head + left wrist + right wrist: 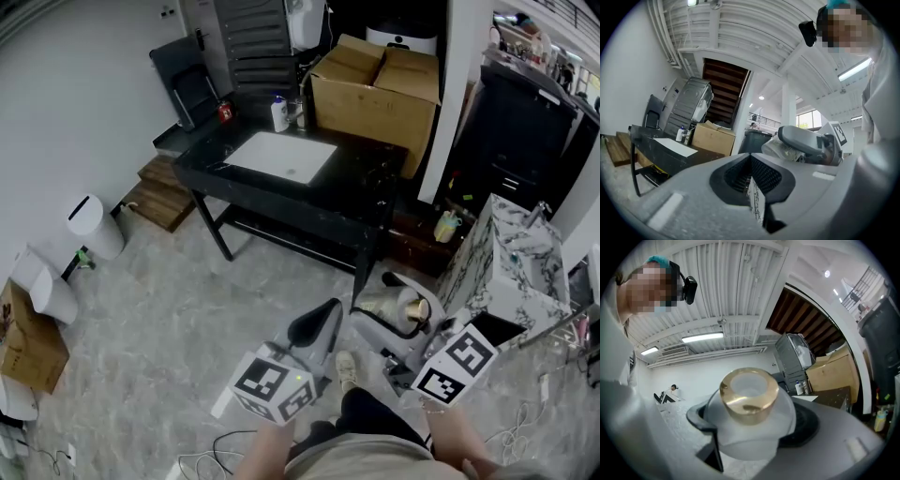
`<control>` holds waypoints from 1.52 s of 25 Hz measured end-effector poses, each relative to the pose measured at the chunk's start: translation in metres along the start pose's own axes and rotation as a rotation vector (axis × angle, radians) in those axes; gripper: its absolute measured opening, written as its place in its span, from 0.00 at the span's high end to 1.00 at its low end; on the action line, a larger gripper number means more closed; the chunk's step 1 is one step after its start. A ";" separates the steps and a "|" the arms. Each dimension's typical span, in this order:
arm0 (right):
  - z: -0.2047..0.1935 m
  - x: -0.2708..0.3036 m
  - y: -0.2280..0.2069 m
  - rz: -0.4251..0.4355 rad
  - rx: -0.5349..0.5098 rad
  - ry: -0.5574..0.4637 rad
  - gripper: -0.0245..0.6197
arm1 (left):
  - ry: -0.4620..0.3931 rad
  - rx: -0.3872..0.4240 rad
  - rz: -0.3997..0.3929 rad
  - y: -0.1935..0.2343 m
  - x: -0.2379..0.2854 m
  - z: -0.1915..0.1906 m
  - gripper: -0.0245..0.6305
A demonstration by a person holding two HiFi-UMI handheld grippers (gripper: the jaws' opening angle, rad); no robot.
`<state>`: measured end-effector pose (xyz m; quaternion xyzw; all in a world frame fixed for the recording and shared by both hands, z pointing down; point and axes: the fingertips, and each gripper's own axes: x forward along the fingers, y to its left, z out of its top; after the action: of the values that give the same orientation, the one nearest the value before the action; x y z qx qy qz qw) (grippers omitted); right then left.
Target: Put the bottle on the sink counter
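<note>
The gray stone floor (150, 319) is under me. Ahead stands a long black desk (366, 183) with a white sink (281, 155) set into its top. A big cardboard box (375, 94) sits at the back right of the desk. A marble cabinet (516, 267) stands to my right.

I hold both tools low in front of me, over the floor and well apart from the desk. My left hand-held gripper (317, 326) is squeezed closed, and there is nothing between its jaws. My right hand-held gripper (392, 317) is clamped on the bottle (749, 427). The bottle is cloudy white, and it lies on its side in the jaws. Its gold cap (749, 397) sticks out past the jaw tips. The bottle is up in the air, not on the desk.

A small white bottle (279, 113) stands at the back of the desk, behind the sink and near the box.
</note>
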<state>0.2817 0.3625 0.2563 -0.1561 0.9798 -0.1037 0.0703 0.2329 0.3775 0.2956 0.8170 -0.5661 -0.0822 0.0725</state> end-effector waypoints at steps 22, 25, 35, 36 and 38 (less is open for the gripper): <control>0.051 0.166 -0.203 0.108 0.006 -0.038 0.43 | -0.063 0.050 0.111 0.169 0.192 0.052 0.95; 0.049 0.173 -0.222 0.107 0.021 -0.028 0.43 | -0.048 0.035 0.118 0.183 0.209 0.046 0.95; 0.042 0.201 -0.271 0.058 0.034 -0.009 0.43 | -0.012 -0.009 0.165 0.245 0.239 0.041 0.95; 0.040 0.206 -0.276 0.052 0.031 -0.007 0.43 | -0.005 -0.012 0.162 0.252 0.243 0.038 0.95; 0.038 0.220 -0.286 0.042 0.024 -0.001 0.43 | 0.003 -0.011 0.155 0.267 0.252 0.037 0.95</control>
<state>0.1642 0.0191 0.2611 -0.1348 0.9814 -0.1141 0.0746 0.0684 0.0479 0.3032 0.7705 -0.6270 -0.0783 0.0839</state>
